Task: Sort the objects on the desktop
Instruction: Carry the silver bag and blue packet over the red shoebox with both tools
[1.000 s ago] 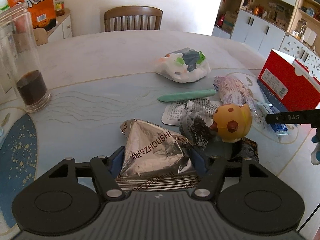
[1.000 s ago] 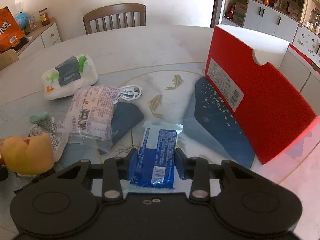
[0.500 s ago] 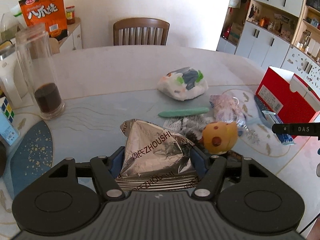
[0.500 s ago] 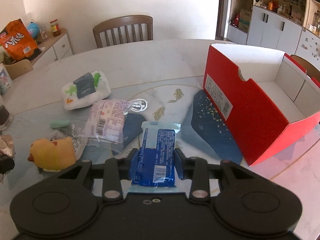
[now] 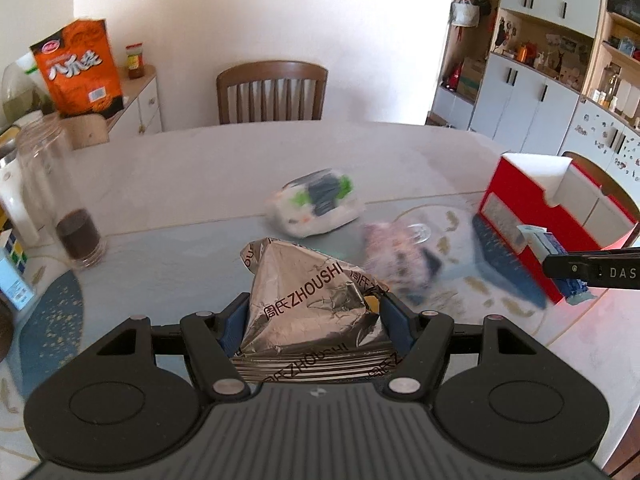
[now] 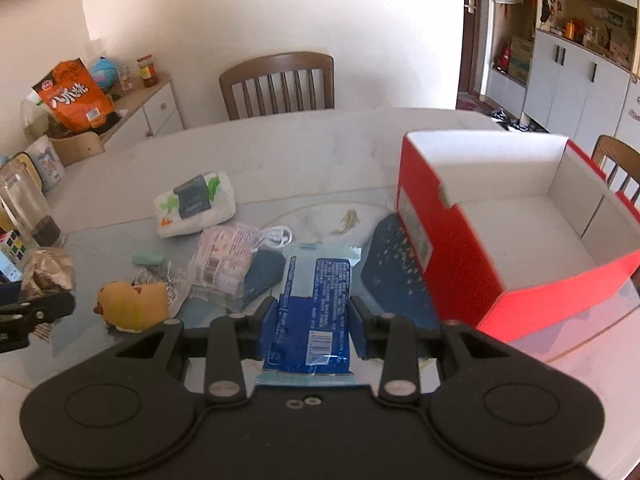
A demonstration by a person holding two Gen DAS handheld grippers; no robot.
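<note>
Above a round table (image 6: 304, 148), we hold two packets clear of the surface. Our left gripper (image 5: 314, 316) is clamped on a crumpled silver foil bag (image 5: 310, 300), its blue pads pressed into both sides. Our right gripper (image 6: 314, 320) grips a blue packet (image 6: 314, 300) by its lower half, the sealed end sticking out ahead of the fingers. An open red box (image 6: 516, 220), white inside, stands on the table to the right, just beyond the blue packet. Between the two tools the rest of the clutter lies on the table: a yellow duck toy (image 6: 134, 304), a pink printed packet (image 6: 226, 264) resting partly on a dark blue patch, a white cable (image 6: 276, 236), a small green piece (image 6: 148, 258) and, farther back, a white tissue pack (image 6: 194, 204). A tall glass (image 5: 70, 208) with dark liquid at the bottom stands at the left edge, and a wooden chair (image 6: 278, 84) sits at the far side.
</note>
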